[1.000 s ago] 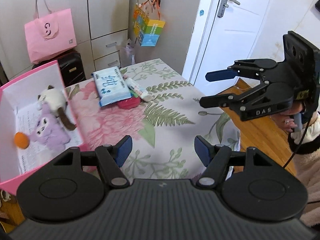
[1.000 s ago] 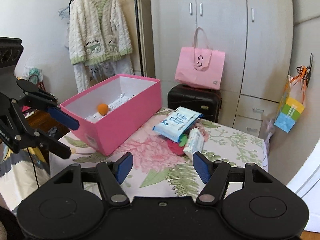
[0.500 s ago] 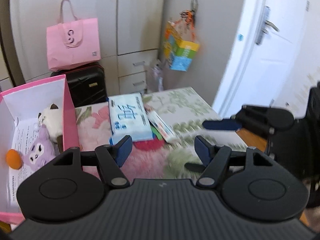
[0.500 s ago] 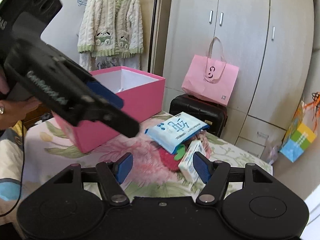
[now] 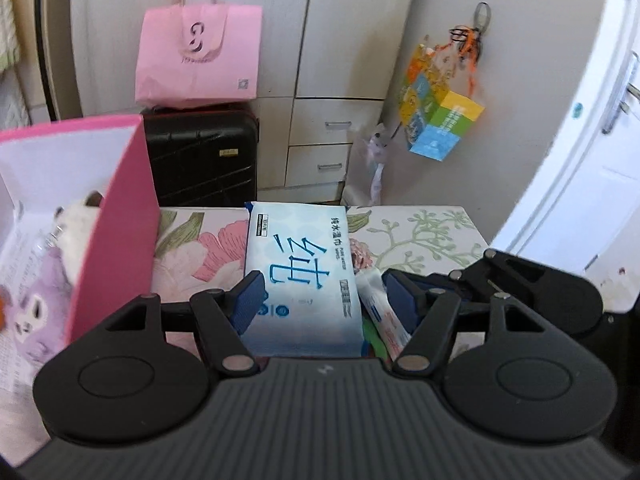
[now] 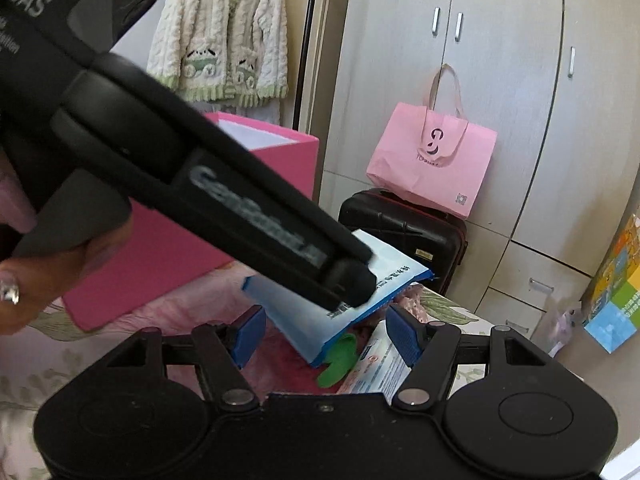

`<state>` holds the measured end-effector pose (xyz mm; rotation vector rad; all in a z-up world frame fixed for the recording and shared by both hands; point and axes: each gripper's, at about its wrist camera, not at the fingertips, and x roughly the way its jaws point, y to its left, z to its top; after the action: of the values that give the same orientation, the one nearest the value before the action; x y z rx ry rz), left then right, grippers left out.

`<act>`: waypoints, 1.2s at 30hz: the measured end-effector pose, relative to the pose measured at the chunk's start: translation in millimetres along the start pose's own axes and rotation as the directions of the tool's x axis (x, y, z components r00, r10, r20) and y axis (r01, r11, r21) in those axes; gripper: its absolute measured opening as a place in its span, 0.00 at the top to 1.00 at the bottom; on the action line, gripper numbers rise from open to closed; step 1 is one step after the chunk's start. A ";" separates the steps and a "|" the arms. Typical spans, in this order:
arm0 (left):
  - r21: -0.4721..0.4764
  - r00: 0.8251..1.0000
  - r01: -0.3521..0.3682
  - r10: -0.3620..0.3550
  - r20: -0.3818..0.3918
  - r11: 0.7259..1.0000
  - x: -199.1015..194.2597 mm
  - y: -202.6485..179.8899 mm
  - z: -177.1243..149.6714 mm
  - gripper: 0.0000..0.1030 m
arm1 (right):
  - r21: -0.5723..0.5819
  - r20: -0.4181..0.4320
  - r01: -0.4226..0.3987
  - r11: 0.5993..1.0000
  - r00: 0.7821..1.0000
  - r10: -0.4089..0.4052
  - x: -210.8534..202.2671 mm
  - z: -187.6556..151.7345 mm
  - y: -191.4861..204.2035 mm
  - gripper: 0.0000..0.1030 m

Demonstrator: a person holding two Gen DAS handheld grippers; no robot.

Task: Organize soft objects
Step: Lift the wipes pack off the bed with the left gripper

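1. Left gripper is spread wide, its blue pads either side of the near end of the wipes pack; the left pad looks to be at the pack's edge, but contact cannot be confirmed and nothing is clamped.
2. Right gripper is also wide open and holds nothing; it points at the same small pile from the other side.
3. From the right wrist view, the left gripper's black finger crosses the frame and ends over the wipes pack, which rests tilted on top of the pile.
4. Under and beside the pack lie a smaller white packet, something green and something red; what those two are cannot be told.
5. The pile sits on a table with a floral cloth, toward its far edge.
6. A pink box stands open on the left of the table, just beside the pack.
7. Inside the box are a purple plush toy and a white plush toy.
8. Beyond the table stand a black suitcase with a pink paper bag on top, in front of a wardrobe.
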<state>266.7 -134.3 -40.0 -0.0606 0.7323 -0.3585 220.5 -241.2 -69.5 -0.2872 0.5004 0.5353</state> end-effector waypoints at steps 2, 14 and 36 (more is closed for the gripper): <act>-0.017 0.999 -0.033 0.033 0.009 0.999 7.2 1.0 -1.3 0.36 | 0.007 -0.007 -0.005 1.000 1.000 0.005 7.0 -0.5 -3.7 0.31; -0.097 0.999 -0.045 0.045 -0.001 0.994 27.1 16.4 -2.7 0.32 | -0.010 0.002 -0.021 1.000 1.000 0.021 13.8 -5.3 0.3 0.31; -0.194 0.999 0.011 -0.020 -0.041 0.981 15.0 35.6 -18.0 0.39 | 0.023 0.019 -0.003 1.000 1.000 0.003 9.3 -7.4 19.1 0.75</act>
<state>275.7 -104.8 -69.4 -0.2439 0.8079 -0.3031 214.1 -224.4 -83.1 -0.2591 0.4886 0.5341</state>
